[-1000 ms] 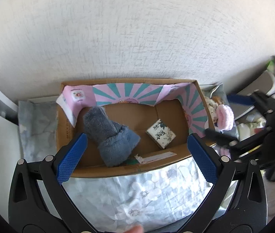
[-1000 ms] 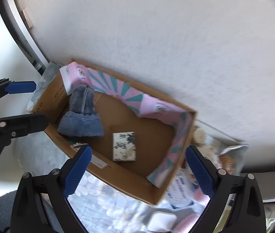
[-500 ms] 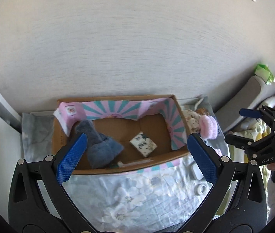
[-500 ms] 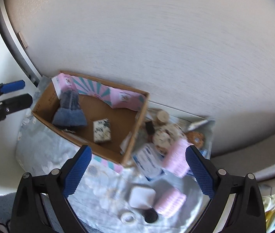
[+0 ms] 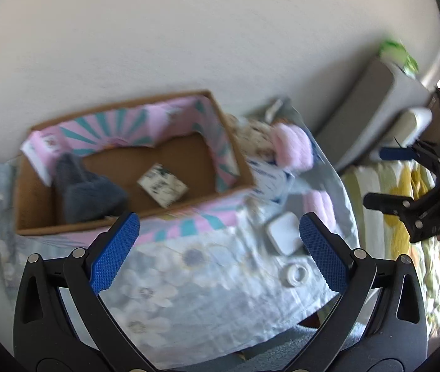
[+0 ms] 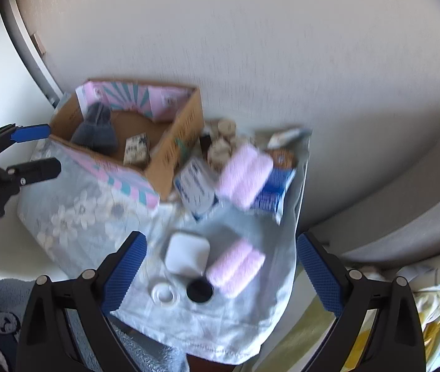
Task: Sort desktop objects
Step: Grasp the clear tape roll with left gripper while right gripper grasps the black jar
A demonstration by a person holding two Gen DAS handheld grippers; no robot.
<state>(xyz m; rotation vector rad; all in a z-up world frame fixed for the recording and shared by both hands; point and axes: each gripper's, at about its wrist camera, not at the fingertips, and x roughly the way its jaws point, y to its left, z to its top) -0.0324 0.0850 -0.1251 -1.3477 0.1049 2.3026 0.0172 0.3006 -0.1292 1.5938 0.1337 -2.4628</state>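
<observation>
A cardboard box (image 5: 30,217) with pink and teal lining stands on a floral cloth (image 5: 173,294) against the wall. It holds a grey fuzzy slipper (image 5: 86,192) and a small patterned box (image 5: 162,184). The box also shows in the right wrist view (image 6: 173,142). Right of it lie pink fuzzy rolls (image 6: 244,173) (image 6: 235,266), a white square case (image 6: 187,255), a white ring (image 6: 162,294), a black cap (image 6: 199,291) and blue-white packets (image 6: 195,186). My left gripper (image 5: 217,251) is open and empty above the cloth. My right gripper (image 6: 220,272) is open and empty above the white case.
A white wall rises behind the box. A grey cushioned seat (image 5: 372,105) and yellow patterned bedding (image 5: 403,229) lie to the right. A grey rug (image 6: 2,310) covers the floor at the lower left. The other gripper shows at each view's edge.
Both grippers have pulled back and shifted right from the box. The loose objects right of the box have come into view. Both stay open.
</observation>
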